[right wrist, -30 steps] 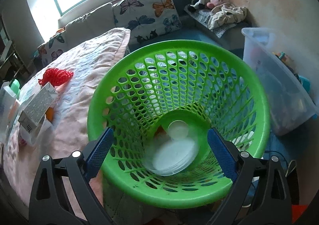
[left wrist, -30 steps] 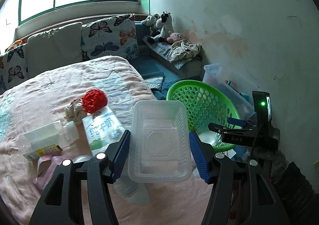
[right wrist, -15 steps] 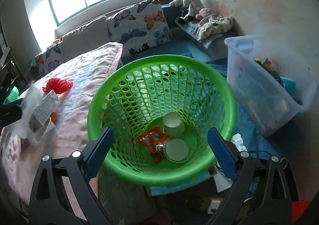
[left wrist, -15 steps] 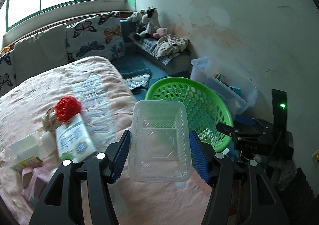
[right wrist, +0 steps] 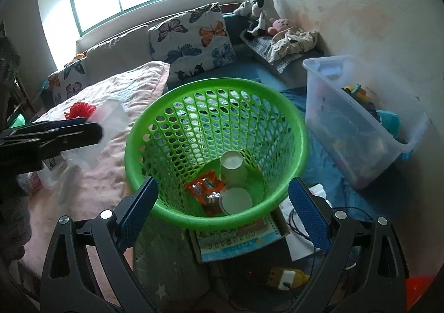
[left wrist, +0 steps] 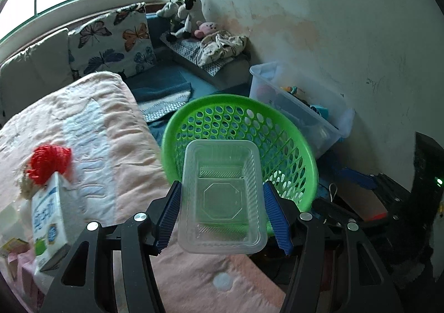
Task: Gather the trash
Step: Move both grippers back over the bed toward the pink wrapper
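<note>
My left gripper (left wrist: 222, 188) is shut on a clear plastic food container (left wrist: 222, 202), its blue pads pressing on the two long sides. The container hangs over the bed's edge, just in front of the green mesh basket (left wrist: 238, 99). In the right wrist view the same container (right wrist: 111, 121) shows at the left, beside the basket (right wrist: 216, 82). Two paper cups (right wrist: 233, 166) and an orange wrapper (right wrist: 205, 188) lie in the basket's bottom. My right gripper (right wrist: 222, 182) stands open above the basket's near rim, holding nothing.
A milk carton (left wrist: 48, 218) and a red mesh ball (left wrist: 50, 160) lie on the pink blanket (left wrist: 97, 132). A clear storage bin (right wrist: 360, 118) with toys stands right of the basket. Papers, cables and a plug lie on the floor below it.
The left gripper has carried the container to the right, from over the bed to the basket's edge. The right gripper has drawn back and up from the basket.
</note>
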Motion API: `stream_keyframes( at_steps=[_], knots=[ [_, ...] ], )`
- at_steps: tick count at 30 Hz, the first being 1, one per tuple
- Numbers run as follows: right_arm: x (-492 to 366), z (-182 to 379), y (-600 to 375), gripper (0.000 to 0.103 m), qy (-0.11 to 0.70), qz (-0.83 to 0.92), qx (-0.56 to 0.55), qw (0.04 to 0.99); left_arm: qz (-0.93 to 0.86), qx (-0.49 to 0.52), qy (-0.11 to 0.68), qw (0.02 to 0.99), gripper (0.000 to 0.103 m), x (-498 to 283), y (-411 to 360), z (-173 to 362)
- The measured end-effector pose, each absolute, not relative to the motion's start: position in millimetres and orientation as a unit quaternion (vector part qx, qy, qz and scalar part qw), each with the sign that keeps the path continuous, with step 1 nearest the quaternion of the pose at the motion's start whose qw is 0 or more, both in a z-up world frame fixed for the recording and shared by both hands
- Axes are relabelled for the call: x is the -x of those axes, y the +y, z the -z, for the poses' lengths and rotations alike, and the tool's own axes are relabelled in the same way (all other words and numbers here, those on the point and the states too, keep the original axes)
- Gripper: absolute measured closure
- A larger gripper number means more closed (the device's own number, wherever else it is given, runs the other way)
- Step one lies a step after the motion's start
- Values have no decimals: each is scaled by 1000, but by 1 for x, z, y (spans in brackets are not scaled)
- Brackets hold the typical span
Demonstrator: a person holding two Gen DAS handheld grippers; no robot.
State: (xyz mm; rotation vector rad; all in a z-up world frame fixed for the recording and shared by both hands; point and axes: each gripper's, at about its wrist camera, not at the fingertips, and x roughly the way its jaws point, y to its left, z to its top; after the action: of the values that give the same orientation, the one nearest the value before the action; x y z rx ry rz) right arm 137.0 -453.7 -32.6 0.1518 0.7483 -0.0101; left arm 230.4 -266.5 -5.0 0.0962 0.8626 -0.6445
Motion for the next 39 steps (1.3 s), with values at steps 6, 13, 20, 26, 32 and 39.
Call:
stream_keyframes(
  at_steps=[6,13,20,26,32,39],
  knots=[
    [-124,38,-464,9,366,14,-92,926,307,-58,423,850,46,-240,-286,19],
    [-115,46,-476,9,372,26,-111,921,305,-60,446,839,44,-250,-301,36],
    [-110,51,-479,9,376,28,-125,918,311,-49,448,837,35,-251,-299,41],
    [-106,47,-470,9,373,17,-125,919,308,-44,437,844,35,-238,-279,32],
    [-103,42,-448,9,369,-5,-121,921,291,-30,423,858,35,-217,-241,25],
    [-106,32,-415,10,363,-38,-108,925,250,-15,408,878,35,-197,-185,19]
  ],
)
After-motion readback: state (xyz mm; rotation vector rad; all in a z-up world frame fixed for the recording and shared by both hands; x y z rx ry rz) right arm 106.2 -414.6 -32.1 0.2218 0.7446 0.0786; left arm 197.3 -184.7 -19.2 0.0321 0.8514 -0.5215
